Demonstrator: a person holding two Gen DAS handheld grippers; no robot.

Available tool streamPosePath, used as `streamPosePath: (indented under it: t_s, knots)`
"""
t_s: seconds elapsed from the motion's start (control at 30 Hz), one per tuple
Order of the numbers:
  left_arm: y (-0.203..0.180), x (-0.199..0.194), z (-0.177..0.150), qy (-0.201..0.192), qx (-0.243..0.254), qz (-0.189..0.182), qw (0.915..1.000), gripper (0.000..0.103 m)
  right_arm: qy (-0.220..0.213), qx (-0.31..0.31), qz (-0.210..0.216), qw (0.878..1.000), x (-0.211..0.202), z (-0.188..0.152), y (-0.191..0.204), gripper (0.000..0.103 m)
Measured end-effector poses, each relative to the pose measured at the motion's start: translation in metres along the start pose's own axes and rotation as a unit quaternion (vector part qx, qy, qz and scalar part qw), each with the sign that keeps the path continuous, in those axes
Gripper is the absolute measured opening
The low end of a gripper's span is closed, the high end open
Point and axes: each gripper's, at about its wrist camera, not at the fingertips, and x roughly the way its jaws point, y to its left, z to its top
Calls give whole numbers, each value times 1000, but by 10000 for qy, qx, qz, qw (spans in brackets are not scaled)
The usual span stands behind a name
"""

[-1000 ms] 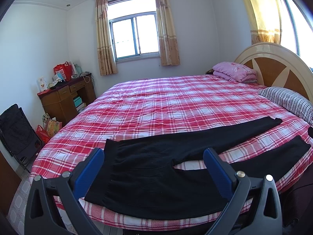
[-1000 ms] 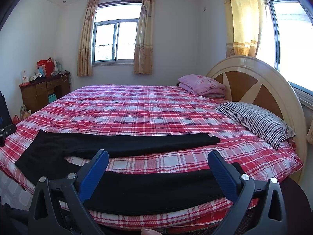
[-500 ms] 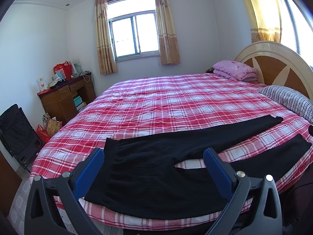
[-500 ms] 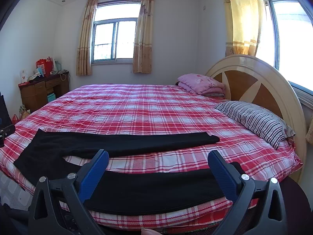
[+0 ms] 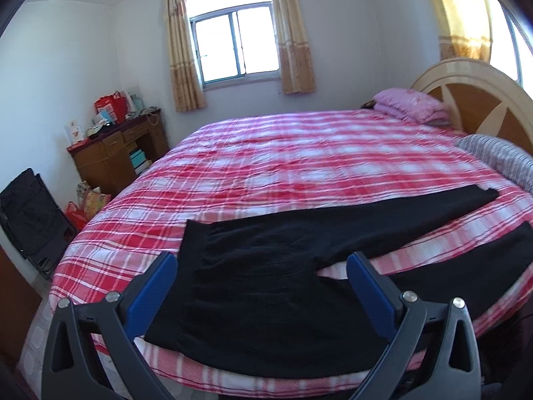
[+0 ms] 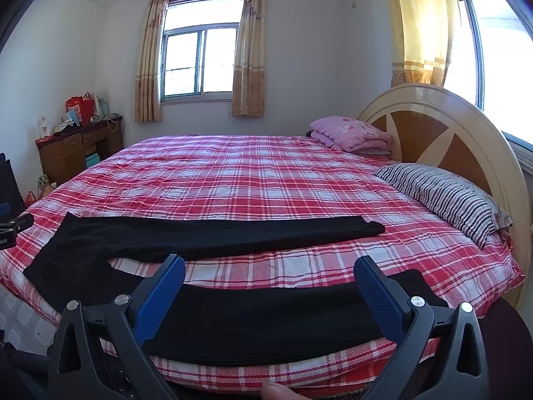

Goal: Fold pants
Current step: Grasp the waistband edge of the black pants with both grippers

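Left gripper [image 5: 260,268]: lower frame, jaws spread wide, holding nothing.
Right gripper [image 6: 269,270]: lower frame, likewise agape (empty).
Pants [image 6: 233,320]: black, flat along the near bed edge, legs apart.
Bed [image 6: 266,180]: red plaid cover, mid-frame.
Window [image 6: 198,63]: far wall, top centre.

The pants [image 6: 213,233] lie spread on the bed [image 6: 266,173] along its near edge, legs toward the headboard [image 6: 443,126]; the pillow [image 6: 443,196] lies before the headboard.

— What do I count ahead of my fingers?
— One pair of black pants [image 6: 213,233], one striped pillow [image 6: 443,190], one pink folded blanket [image 6: 349,135], two windows.
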Motion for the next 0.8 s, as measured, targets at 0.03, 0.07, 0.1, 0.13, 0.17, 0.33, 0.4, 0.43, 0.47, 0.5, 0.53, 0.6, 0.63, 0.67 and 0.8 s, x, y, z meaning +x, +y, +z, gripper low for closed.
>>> streamPosePath:
  t_s: [0.03,0.07,0.1,0.13,0.17,0.33,0.4,0.43,0.47,0.5,0.53,0.6,0.63,0.67,0.8]
  knots:
    - [5,9,-1,17,29,77,10000,103,50,-15,-44,10000,7,-2,-2,102]
    - [11,20,-1,20,90,169,9998,103,133,-46,-115,9998,16,-5,-4,102]
    - [21,36,-2,31,199,305,9993,103,221,-78,-168,9996,25,-9,-6,102]
    - [30,49,-3,100,241,370,9990,103,335,-99,-226,9991,34,-12,-9,102]
    - [42,64,-3,215,218,409,9987,103,436,-108,-270,9986,42,-14,-13,102]
    - [99,138,1,732,-180,433,9962,103,581,-70,-528,9969,79,-20,-42,102]
    - [104,164,5,1021,-117,342,9941,103,778,0,-470,9959,98,-19,-55,102]
    - [107,177,6,1173,-162,314,9925,99,850,86,-439,9954,107,-17,-64,102]
    - [111,192,7,1325,-231,266,9906,94,891,164,-423,9950,112,-15,-67,102]
    - [113,203,8,1444,-277,232,9889,85,909,243,-408,9947,117,-12,-73,101]
    - [116,217,8,1643,-335,148,9857,80,928,308,-382,9945,121,-9,-78,101]
    - [120,241,8,1901,-388,128,9809,73,987,430,-368,9935,132,0,-89,94]
    - [123,251,8,1977,-424,168,9792,62,981,463,-405,9933,136,5,-94,91]
    - [124,258,8,2100,-485,83,9765,57,980,465,-400,9933,140,11,-98,86]
    - [132,274,7,2294,-773,-169,9701,56,1072,641,-328,9916,163,27,-118,84]
